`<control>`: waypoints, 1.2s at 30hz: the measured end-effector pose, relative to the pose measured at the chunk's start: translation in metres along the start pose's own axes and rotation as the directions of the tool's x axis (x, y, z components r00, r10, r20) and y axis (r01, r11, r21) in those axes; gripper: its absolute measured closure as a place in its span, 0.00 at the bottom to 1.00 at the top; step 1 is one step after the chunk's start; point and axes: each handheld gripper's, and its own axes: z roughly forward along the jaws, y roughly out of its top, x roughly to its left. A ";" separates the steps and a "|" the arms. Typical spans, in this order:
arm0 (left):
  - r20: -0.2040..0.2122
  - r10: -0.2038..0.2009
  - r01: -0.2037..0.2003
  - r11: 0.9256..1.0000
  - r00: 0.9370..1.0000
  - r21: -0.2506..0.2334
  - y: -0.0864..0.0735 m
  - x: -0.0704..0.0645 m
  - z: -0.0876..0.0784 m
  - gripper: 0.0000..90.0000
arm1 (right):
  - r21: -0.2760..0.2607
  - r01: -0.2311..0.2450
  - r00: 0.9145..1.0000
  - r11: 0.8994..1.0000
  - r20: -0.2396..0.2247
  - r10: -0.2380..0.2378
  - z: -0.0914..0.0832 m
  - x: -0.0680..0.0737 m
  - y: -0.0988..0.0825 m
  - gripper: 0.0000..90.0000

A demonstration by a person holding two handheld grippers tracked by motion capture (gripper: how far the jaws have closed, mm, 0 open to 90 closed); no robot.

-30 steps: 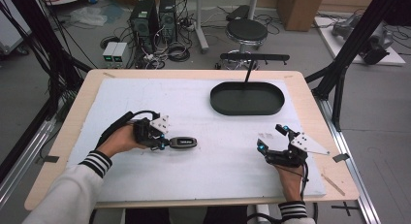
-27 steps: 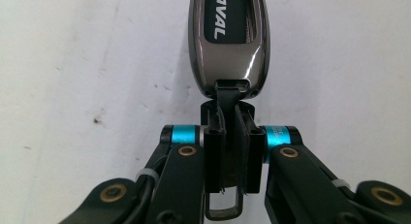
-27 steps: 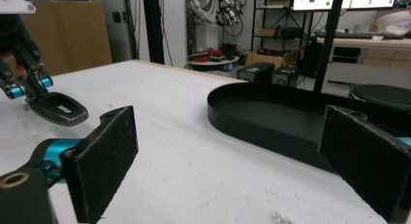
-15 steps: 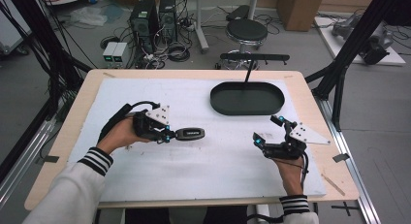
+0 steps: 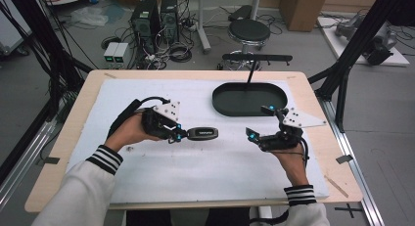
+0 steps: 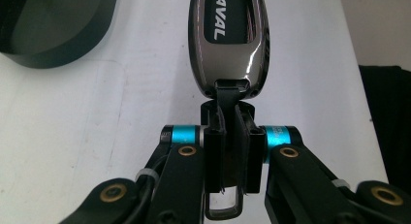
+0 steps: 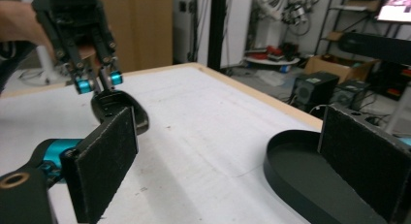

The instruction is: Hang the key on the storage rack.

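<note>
A dark glossy car key fob point(image 5: 201, 133) with white lettering point(image 6: 228, 40) hangs level above the white mat. My left gripper point(image 5: 182, 134) is shut on the black strap at the fob's end point(image 6: 231, 132), and a metal ring shows behind the jaws. My right gripper point(image 5: 259, 122) is held in the air right of the fob, open, with nothing between its pads point(image 7: 228, 161). In the right gripper view the left gripper point(image 7: 99, 81) and the fob point(image 7: 114, 105) lie ahead at upper left. A black oval tray point(image 5: 230, 96) sits at the back, right of centre.
The tray's rim point(image 7: 291, 180) lies close under my right gripper's far jaw, and its edge shows at the upper left of the left gripper view point(image 6: 48, 30). A white mat point(image 5: 195, 172) covers the wooden table point(image 5: 73, 133). A black bar on a post point(image 5: 257, 57) stands behind the tray.
Both hands have risen off the mat. The left gripper has carried the fob up and to the right. The right gripper has moved up and back, nearer the tray.
</note>
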 end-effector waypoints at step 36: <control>0.046 0.034 -0.037 0.998 0.998 0.056 0.023 -0.006 0.011 0.93 | 0.396 0.386 0.860 0.833 -0.482 -0.169 0.103 0.038 0.051 0.07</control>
